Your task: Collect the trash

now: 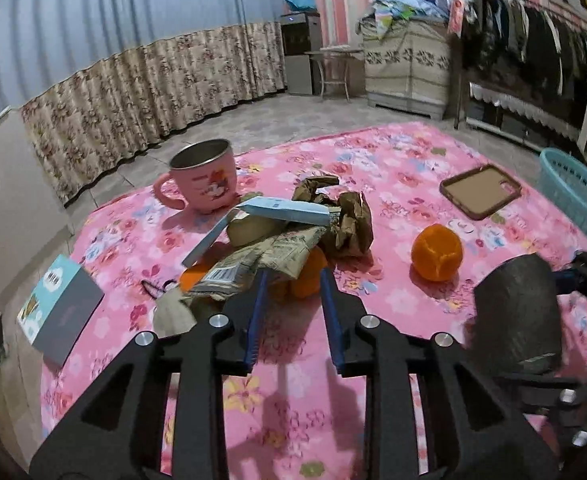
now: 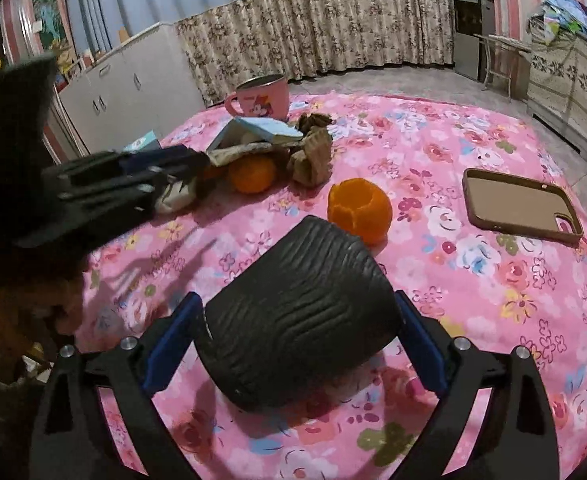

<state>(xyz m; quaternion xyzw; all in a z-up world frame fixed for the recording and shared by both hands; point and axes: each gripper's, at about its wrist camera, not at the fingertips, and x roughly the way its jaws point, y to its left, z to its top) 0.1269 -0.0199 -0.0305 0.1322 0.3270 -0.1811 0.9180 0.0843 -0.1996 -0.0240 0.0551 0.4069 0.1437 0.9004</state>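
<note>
Right gripper [image 2: 297, 332] clamps black bin [image 2: 297, 320], contents unseen; left gripper [image 1: 293, 280] parted, probably empty.

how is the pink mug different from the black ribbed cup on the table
The pink mug stands upright at the far edge, free of any gripper; the black ribbed cup is tilted between the right gripper fingers. The mug has a handle and a cartoon print; the cup shows neither. Both are over the pink floral cloth.

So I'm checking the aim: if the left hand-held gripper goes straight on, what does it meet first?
Probably the orange peel under the crumpled wrapper; the left hand-held gripper is nearly there.
</note>
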